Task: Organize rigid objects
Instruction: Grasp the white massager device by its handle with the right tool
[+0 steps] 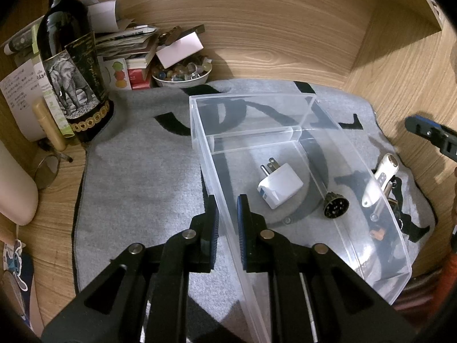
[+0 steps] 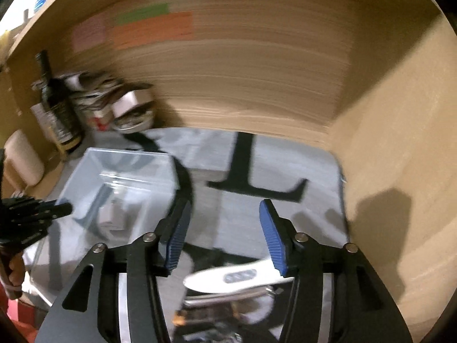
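— While the left gripper (image 1: 227, 223) pins the clear bin (image 1: 288, 131) by its near wall, where does the next piece lie?

— Just under the right gripper (image 2: 225, 234), outside the bin: a white remote (image 2: 237, 277), long axis crosswise to the fingers. Jaws apart, empty, nothing touched. Right hand is nearer.

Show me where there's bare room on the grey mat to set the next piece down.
Free: the wide grey mat stretch between the wine bottle and the clear bin, and the mat behind the bin toward the wooden back wall. Crowded: the back-left corner with papers and bowl of stones, and the mat right of the bin, where the white tool lies.
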Demonstrator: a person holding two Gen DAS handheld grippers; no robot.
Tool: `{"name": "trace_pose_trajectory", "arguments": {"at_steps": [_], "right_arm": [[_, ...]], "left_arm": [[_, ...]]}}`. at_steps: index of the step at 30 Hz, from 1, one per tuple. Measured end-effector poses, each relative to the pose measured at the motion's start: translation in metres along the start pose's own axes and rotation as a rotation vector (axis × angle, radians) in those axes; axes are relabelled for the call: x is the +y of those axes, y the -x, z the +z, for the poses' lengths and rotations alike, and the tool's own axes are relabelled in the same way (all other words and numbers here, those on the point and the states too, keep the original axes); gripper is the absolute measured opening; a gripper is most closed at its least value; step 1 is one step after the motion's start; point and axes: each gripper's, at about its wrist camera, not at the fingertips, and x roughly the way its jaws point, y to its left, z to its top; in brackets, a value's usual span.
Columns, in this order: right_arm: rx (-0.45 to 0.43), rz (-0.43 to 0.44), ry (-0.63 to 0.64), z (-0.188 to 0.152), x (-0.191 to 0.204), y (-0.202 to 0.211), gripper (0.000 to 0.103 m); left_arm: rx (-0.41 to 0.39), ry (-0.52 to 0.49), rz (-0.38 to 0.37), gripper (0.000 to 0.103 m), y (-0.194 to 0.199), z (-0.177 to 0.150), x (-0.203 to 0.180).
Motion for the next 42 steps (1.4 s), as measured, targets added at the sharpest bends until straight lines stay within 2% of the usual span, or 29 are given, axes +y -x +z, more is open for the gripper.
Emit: {"name": "trace_pose_trajectory", "arguments": {"at_steps": [7, 13, 21, 25, 31, 33, 39, 42], "right_arm": [[0.079, -0.085, -0.102, -0.031, -0.037, -0.021, 0.054], [0.186, -0.040, -0.211, -0.057, -0.056, -0.055, 0.055], [0.180, -0.050, -0.260, -0.064, -0.063, -0.056, 0.056], [0.181, -0.022, -0.303, -0.069, -0.068, -0.059, 0.056], [0.217, 0.015, -0.331, -0.067, -0.071, -0.071, 0.057], [0.216, 0.023, -0.328, -0.066, -0.068, -0.077, 0.060], [0.222, -0.005, -0.264, -0.053, -0.056, -0.094, 0.060], [0.247, -0.003, -0.229, -0.049, -0.050, -0.108, 0.056]], "left_arm": [[-0.001, 0.001, 0.000, 0.012, 0.000, 0.000, 0.000], [0.000, 0.000, -0.001, 0.012, 0.000, 0.000, 0.000], [-0.004, -0.002, 0.003, 0.012, 0.000, -0.001, 0.000], [-0.004, -0.003, 0.003, 0.012, 0.000, -0.001, 0.000], [-0.005, -0.010, 0.005, 0.012, 0.000, -0.002, 0.000], [-0.006, -0.008, 0.004, 0.012, 0.001, -0.003, -0.001], [-0.006, -0.013, 0.008, 0.012, 0.001, -0.003, 0.000], [-0.006, -0.013, 0.008, 0.012, 0.001, -0.003, 0.000]]}}
